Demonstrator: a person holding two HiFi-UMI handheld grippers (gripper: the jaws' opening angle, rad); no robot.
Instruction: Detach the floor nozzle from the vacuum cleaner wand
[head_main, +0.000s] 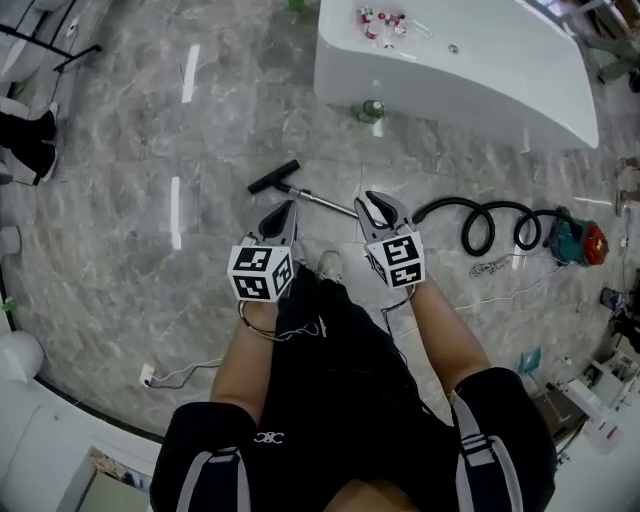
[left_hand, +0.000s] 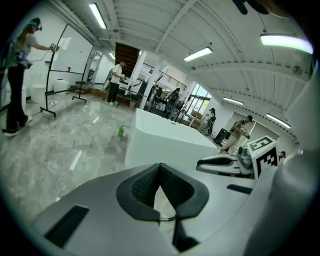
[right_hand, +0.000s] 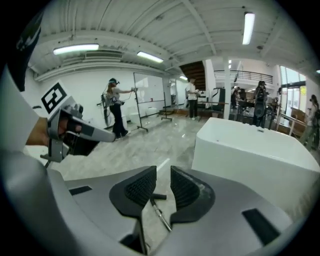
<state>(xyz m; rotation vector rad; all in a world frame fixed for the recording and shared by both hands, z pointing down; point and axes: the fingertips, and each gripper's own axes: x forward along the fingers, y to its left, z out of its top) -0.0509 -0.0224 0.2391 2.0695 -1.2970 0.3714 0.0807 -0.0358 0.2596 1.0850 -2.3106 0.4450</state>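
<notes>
The vacuum cleaner lies on the marble floor ahead of the person's feet. Its black floor nozzle (head_main: 273, 177) joins a silver wand (head_main: 325, 203), which leads to a coiled black hose (head_main: 487, 222) and a teal and red body (head_main: 573, 240). My left gripper (head_main: 285, 212) hangs above the wand's nozzle end, shut and empty (left_hand: 160, 169). My right gripper (head_main: 387, 208) hangs above the wand's hose end. Its jaws stand a little apart (right_hand: 162, 184) with nothing between them. Far below that gap I see the nozzle (right_hand: 159, 196) and the wand (right_hand: 163, 218).
A long white counter (head_main: 470, 70) stands beyond the vacuum, with small bottles (head_main: 380, 22) on it and a green bottle (head_main: 372, 110) on the floor at its base. A white cable with a plug (head_main: 178, 374) lies at the left. Several people stand far off.
</notes>
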